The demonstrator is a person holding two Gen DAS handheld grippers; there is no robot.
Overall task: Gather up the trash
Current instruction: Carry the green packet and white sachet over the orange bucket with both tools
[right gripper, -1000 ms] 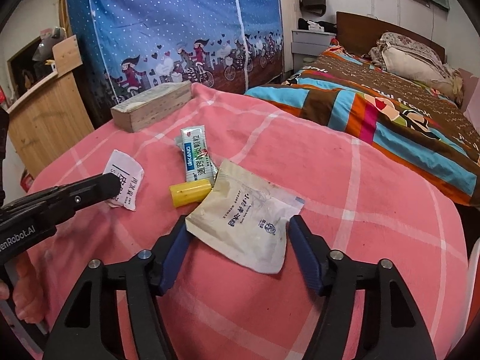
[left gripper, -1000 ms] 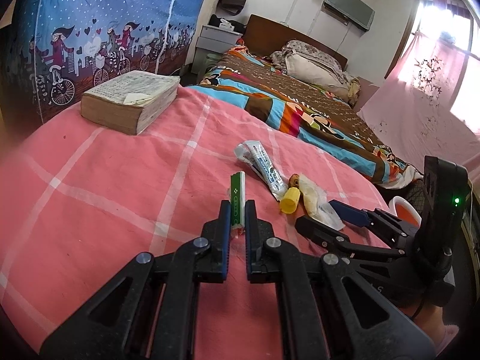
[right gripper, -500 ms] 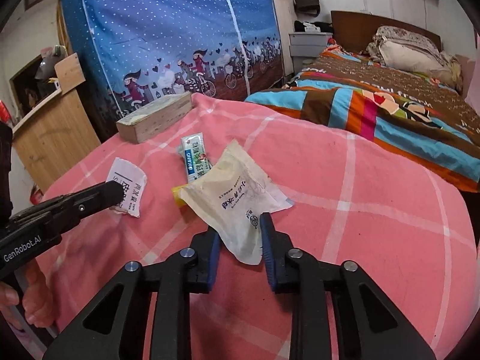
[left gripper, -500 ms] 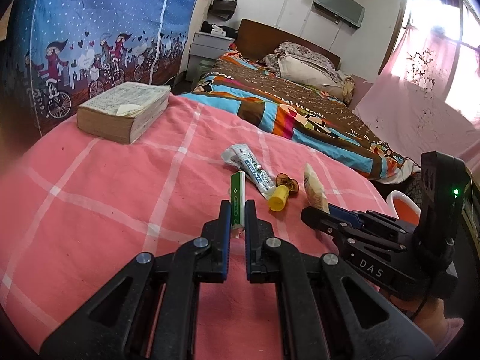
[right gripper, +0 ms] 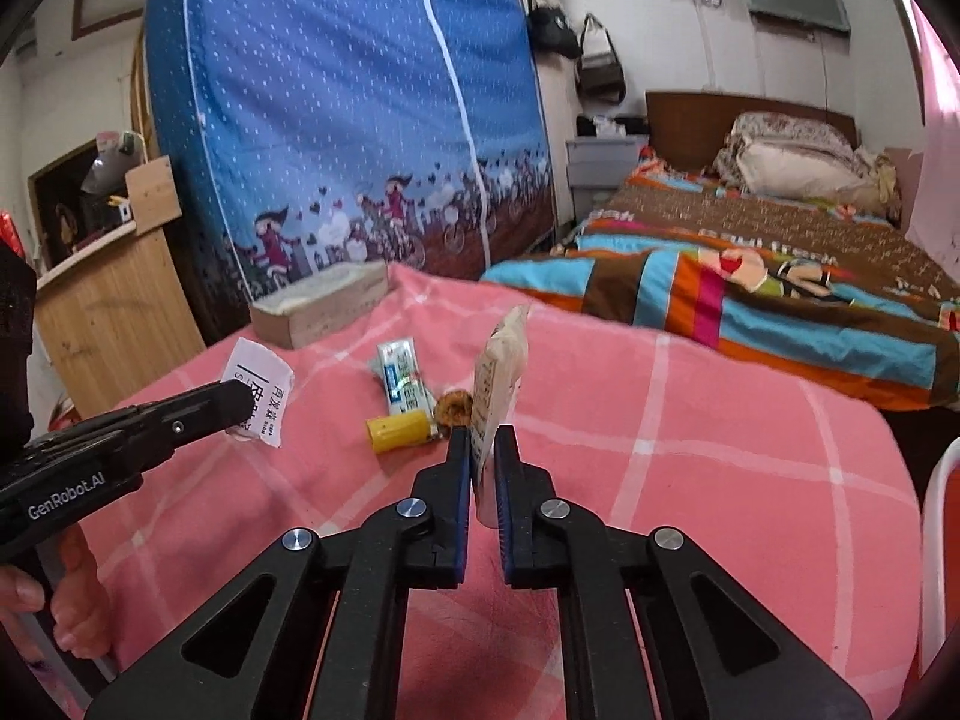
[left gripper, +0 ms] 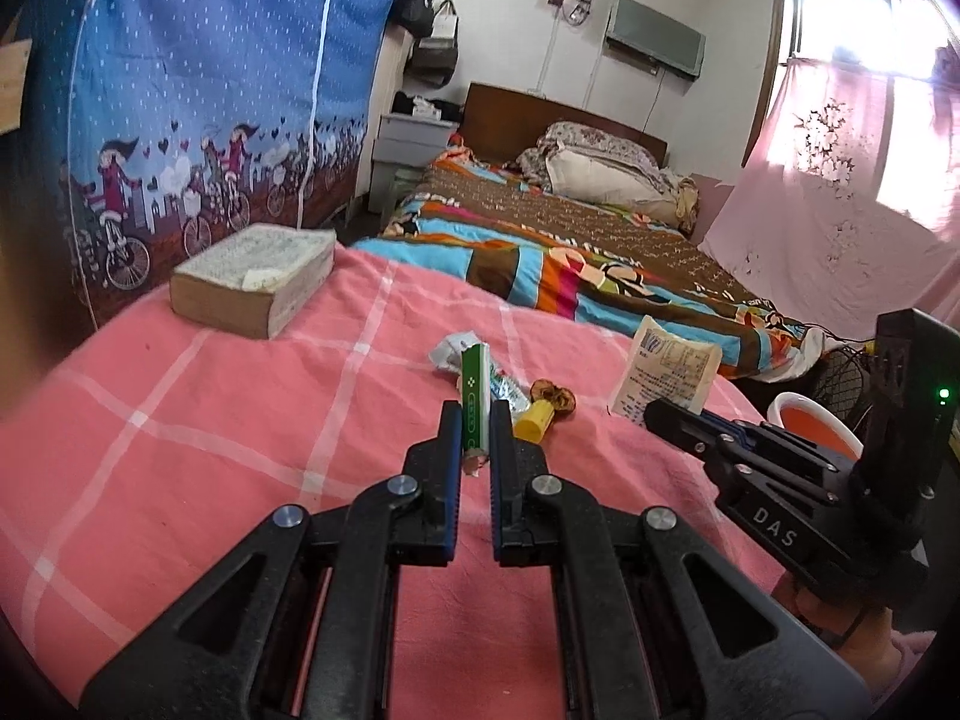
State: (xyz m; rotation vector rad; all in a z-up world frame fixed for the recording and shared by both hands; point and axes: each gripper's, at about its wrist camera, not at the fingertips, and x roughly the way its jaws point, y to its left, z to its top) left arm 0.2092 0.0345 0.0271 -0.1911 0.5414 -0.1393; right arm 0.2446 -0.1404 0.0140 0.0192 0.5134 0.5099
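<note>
The right gripper (right gripper: 483,450), jaws just closed, pinches the light, limp beige sachet (right gripper: 495,384) by its lower edge, above the pink bedspread (right gripper: 720,480) middle. The left gripper (left gripper: 476,426) clamps a thin green-edged wrapper (left gripper: 473,396). Both likely flop; edge grips suit them.

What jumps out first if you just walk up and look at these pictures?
Two black grippers over a pink checked bedspread, each pinching litter: the left gripper a green-edged wrapper, the right gripper a beige sachet held upright. Between them lie a yellow cap and another sachet; behind, a thick book.
</note>
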